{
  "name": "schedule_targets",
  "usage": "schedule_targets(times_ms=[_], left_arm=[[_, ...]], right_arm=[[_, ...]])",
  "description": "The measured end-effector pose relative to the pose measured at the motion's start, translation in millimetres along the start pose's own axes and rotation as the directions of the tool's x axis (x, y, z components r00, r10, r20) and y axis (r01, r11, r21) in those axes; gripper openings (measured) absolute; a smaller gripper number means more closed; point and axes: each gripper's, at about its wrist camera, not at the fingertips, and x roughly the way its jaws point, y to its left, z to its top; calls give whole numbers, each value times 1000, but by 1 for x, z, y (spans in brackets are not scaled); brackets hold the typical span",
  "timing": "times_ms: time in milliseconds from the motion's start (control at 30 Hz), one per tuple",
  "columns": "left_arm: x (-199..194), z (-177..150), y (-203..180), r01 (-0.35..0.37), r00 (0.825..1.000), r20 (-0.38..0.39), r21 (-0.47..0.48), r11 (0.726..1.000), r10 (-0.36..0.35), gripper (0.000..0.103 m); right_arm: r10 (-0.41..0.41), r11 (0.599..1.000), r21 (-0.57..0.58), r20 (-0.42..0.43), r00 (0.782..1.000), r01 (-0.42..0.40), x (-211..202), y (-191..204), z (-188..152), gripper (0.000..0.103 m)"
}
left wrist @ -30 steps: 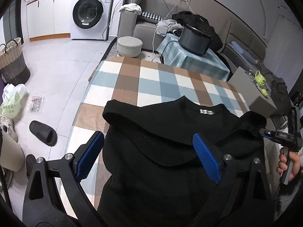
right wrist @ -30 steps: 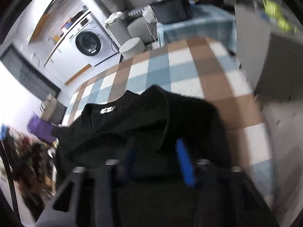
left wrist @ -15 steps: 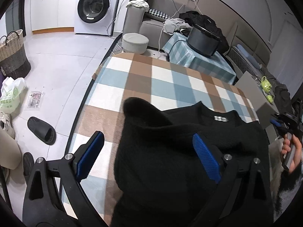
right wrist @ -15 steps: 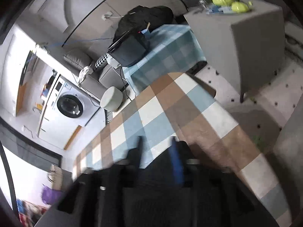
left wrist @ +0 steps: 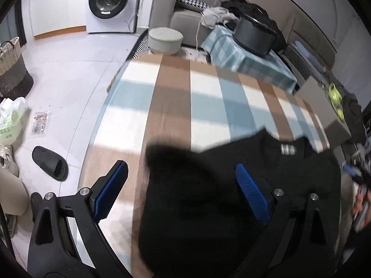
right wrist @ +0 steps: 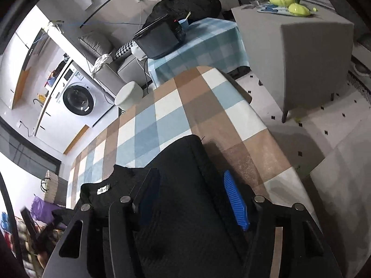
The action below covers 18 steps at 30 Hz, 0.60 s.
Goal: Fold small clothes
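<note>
Black top [left wrist: 208, 199] lying on the checked surface [left wrist: 176, 106], neck label [left wrist: 288, 149] facing up (left view is motion-blurred). Left hand-held gripper [left wrist: 183, 190] released, its 2 blue pads spread wide over the top. Right hand-held gripper [right wrist: 192, 197] likewise released, pads [right wrist: 235, 199] straddling a folded edge.

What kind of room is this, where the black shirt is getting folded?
Probably a living room in someone's home, with a laundry corner. A washing machine stands by the wall, a grey sofa sits behind the checked table, and a slipper lies on the floor.
</note>
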Motion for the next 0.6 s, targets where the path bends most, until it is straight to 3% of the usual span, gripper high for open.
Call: schedule_targets(times_ms=[167, 400, 500, 533, 567, 600], left_arm=[[-7, 17, -11, 18, 999, 50, -2, 1000, -18, 93], [-26, -1, 2, -21, 997, 71, 5, 1000, 20, 93], [-29, -12, 12, -29, 997, 66, -8, 1000, 30, 93], [-30, -15, 15, -31, 997, 64, -14, 999, 32, 93], [-30, -17, 18, -29, 998, 61, -23, 999, 31, 93], [-30, -20, 21, -27, 998, 59, -33, 999, 29, 93]], right_arm=[[-17, 1000, -12, -1, 1000, 17, 5, -1, 2, 63], [-45, 999, -23, -41, 998, 44, 38, 1, 6, 65], [-19, 1000, -26, -29, 999, 18, 51, 7, 8, 65], [-30, 998, -49, -17, 999, 29, 54, 11, 9, 61], [-59, 995, -83, -4, 998, 58, 57, 15, 9, 41], [-75, 991, -107, -1, 997, 74, 59, 18, 8, 29]])
